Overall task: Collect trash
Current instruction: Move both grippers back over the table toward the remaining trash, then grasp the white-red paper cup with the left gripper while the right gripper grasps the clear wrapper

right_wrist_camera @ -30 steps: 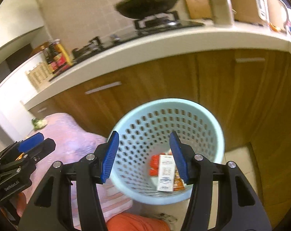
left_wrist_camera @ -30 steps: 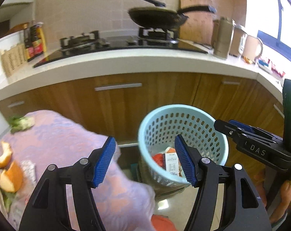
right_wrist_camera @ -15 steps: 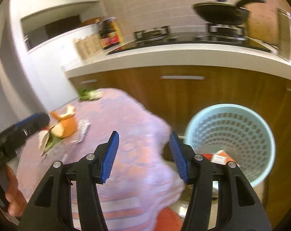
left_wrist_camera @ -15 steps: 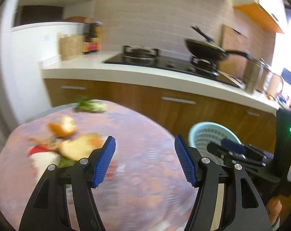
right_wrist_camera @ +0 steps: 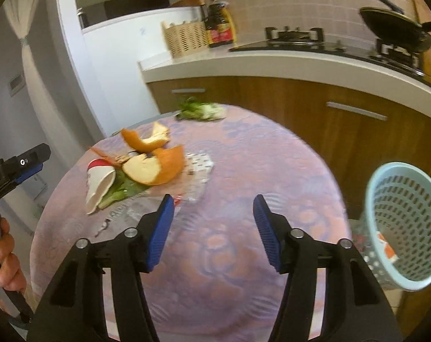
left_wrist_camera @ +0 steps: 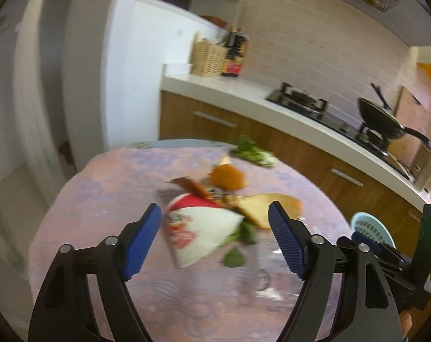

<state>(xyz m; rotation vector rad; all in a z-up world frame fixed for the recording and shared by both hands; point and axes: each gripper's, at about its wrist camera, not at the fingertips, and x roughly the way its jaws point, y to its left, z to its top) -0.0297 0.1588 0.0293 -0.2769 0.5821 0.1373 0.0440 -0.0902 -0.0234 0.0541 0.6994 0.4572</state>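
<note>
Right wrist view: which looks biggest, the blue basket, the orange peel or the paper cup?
1. Blue basket, though it sits nearer the camera.
2. Orange peel.
3. Paper cup, only slightly smaller than the peel.

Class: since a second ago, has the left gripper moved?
Yes. The left gripper has swung from over the blue basket to the paper cup on the table.

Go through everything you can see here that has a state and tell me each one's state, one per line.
left gripper: jaws opening, nothing held
right gripper: jaws opening, nothing held
paper cup: crushed, lying on its side on the table
orange peels: torn open, lying on the table
leafy vegetable scrap: lying at the table's far edge
blue basket: upright beside the table, some trash inside
frying pan: sitting on the stove
</note>
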